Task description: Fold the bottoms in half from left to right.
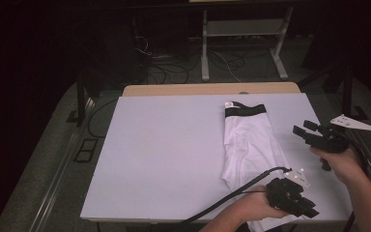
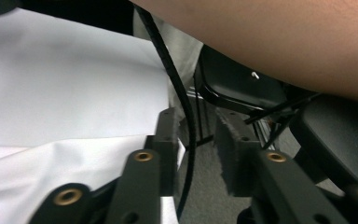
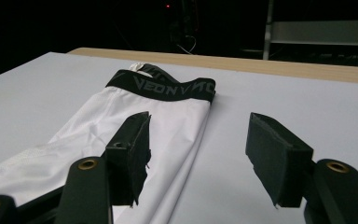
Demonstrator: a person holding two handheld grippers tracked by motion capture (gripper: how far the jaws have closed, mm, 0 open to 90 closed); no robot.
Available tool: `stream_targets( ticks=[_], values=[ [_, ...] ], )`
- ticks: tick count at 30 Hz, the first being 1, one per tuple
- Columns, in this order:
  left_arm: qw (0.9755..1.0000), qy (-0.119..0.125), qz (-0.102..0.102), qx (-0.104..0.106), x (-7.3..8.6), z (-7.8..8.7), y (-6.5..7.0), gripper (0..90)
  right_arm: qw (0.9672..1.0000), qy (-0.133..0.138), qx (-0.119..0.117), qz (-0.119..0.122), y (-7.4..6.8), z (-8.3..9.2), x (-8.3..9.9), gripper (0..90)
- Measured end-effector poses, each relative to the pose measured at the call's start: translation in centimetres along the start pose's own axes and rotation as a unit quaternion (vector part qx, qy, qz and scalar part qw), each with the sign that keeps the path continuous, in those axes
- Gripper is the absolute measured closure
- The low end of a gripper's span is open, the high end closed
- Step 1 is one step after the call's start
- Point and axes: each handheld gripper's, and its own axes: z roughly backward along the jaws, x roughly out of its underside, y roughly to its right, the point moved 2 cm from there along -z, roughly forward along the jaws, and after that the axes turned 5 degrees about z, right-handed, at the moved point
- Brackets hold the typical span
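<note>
- Cloth is what we handle: white shorts (image 1: 251, 145) with a black waistband (image 1: 244, 110) lie folded lengthwise on the right half of the table (image 1: 164, 145), waistband at the far end, hem hanging over the near edge.
- Our left tongs (image 1: 294, 198) sit at the near hem, jaws apart and empty.
- Our right tongs (image 1: 305, 129) hover beside the shorts, jaws wide apart, empty.
- We judge the fabric light, limp and somewhat slick; the thicker waistband or a doubled edge should hold best.
</note>
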Motion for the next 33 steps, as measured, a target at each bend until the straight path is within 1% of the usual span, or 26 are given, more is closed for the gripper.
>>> stream_targets(
  ticks=[1, 2, 6, 7, 8, 9, 10, 11, 12, 14, 16, 18, 19, 21, 22, 24, 25, 27, 28, 29, 30, 31, 32, 33],
  values=[
    [1.0000, 0.000, 0.000, 0.000, 0.0, 0.0, 0.0, 60.6, 1.0000, 0.000, 0.000, 0.000, 0.0, 0.0, 0.0, 38.7],
    [1.0000, 0.006, 0.003, 0.003, 0.0, 0.4, -0.1, 57.5, 1.0000, 0.002, 0.002, -0.002, 0.0, 0.3, 0.1, 38.4],
    [1.0000, 0.009, 0.003, -0.002, 0.0, 0.8, -0.3, 52.4, 1.0000, 0.005, 0.002, -0.005, 0.0, 0.5, 0.1, 38.4],
    [0.9999, 0.012, 0.007, -0.006, 0.1, 1.0, -0.4, 52.4, 1.0000, 0.007, 0.001, -0.007, 0.0, 0.5, 0.2, 38.4],
    [0.9999, 0.012, 0.007, -0.006, 0.1, 1.0, -0.4, 48.5, 1.0000, 0.007, 0.001, -0.007, 0.0, 0.5, 0.2, 38.4],
    [0.9999, 0.012, 0.007, -0.006, 0.1, 1.0, -0.4, 48.5, 1.0000, 0.006, 0.000, -0.005, 0.0, 0.6, 0.2, 38.4],
    [0.9998, 0.013, 0.011, -0.012, 0.2, 1.6, -0.6, 43.7, 1.0000, 0.004, -0.001, -0.004, -0.2, 0.6, 0.3, 38.2],
    [0.9997, 0.015, 0.014, -0.016, 0.2, 1.8, -0.7, 43.7, 1.0000, 0.004, -0.001, -0.004, -0.2, 0.6, 0.3, 38.2],
    [0.9994, 0.020, 0.019, -0.019, 0.4, 2.2, -0.8, 37.0, 1.0000, 0.002, -0.002, -0.002, -0.3, 0.6, 0.4, 37.4],
    [0.9993, 0.022, 0.021, -0.022, 0.4, 2.4, -0.9, 35.4, 1.0000, 0.001, -0.003, -0.002, -0.3, 0.5, 0.5, 37.1],
    [0.9992, 0.023, 0.023, -0.023, 0.5, 2.6, -1.0, 29.5, 1.0000, -0.001, -0.004, -0.002, -0.3, 0.5, 0.5, 36.7],
    [0.9992, 0.023, 0.023, -0.023, 0.5, 2.6, -1.0, 29.5, 1.0000, -0.002, -0.003, -0.001, -0.3, 0.5, 0.5, 36.5],
    [0.9985, 0.030, 0.029, -0.036, 0.7, 3.7, -1.3, 23.7, 1.0000, -0.003, -0.004, -0.001, -0.5, 0.5, 0.5, 35.3],
    [0.9985, 0.030, 0.029, -0.036, 0.7, 3.7, -1.3, 22.8, 1.0000, -0.004, -0.005, -0.001, -0.5, 0.5, 0.5, 35.3],
    [0.9981, 0.033, 0.032, -0.041, 0.8, 4.1, -1.5, 20.7, 1.0000, -0.007, -0.004, -0.002, -0.6, 0.5, 0.5, 33.0],
    [0.9980, 0.033, 0.033, -0.043, 0.9, 4.2, -1.5, 18.7, 0.9999, -0.009, -0.005, -0.002, -0.6, 0.5, 0.5, 32.5],
    [0.9977, 0.036, 0.037, -0.045, 0.9, 4.4, -1.6, 18.7, 0.9999, -0.011, -0.007, -0.005, -0.6, 0.4, 0.6, 32.2],
    [0.9973, 0.039, 0.038, -0.048, 1.0, 4.8, -1.7, 17.5, 0.9998, -0.014, -0.008, -0.009, -0.6, 0.4, 0.6, 30.8],
    [0.9973, 0.039, 0.038, -0.048, 1.0, 4.8, -1.7, 15.3, 0.9998, -0.014, -0.008, -0.009, -0.6, 0.4, 0.6, 30.8],
    [0.9971, 0.041, 0.038, -0.051, 1.0, 5.1, -1.7, 14.5, 0.9995, -0.022, -0.020, -0.012, -0.6, 0.3, 0.7, 24.6],
    [0.9971, 0.041, 0.038, -0.051, 1.0, 5.1, -1.7, 14.2, 0.9995, -0.022, -0.020, -0.012, -0.6, 0.3, 0.7, 24.6],
    [0.9969, 0.042, 0.040, -0.053, 1.0, 5.4, -1.8, 14.1, 0.9993, -0.024, -0.026, -0.013, -0.7, 0.3, 0.6, 20.9],
    [0.9969, 0.042, 0.040, -0.053, 1.0, 5.4, -1.8, 14.0, 0.9993, -0.024, -0.026, -0.013, -0.7, 0.3, 0.6, 20.9],
    [0.9965, 0.044, 0.041, -0.058, 1.0, 5.7, -1.8, 14.0, 0.9992, -0.025, -0.027, -0.014, -0.7, 0.3, 0.6, 20.8]
  ],
)
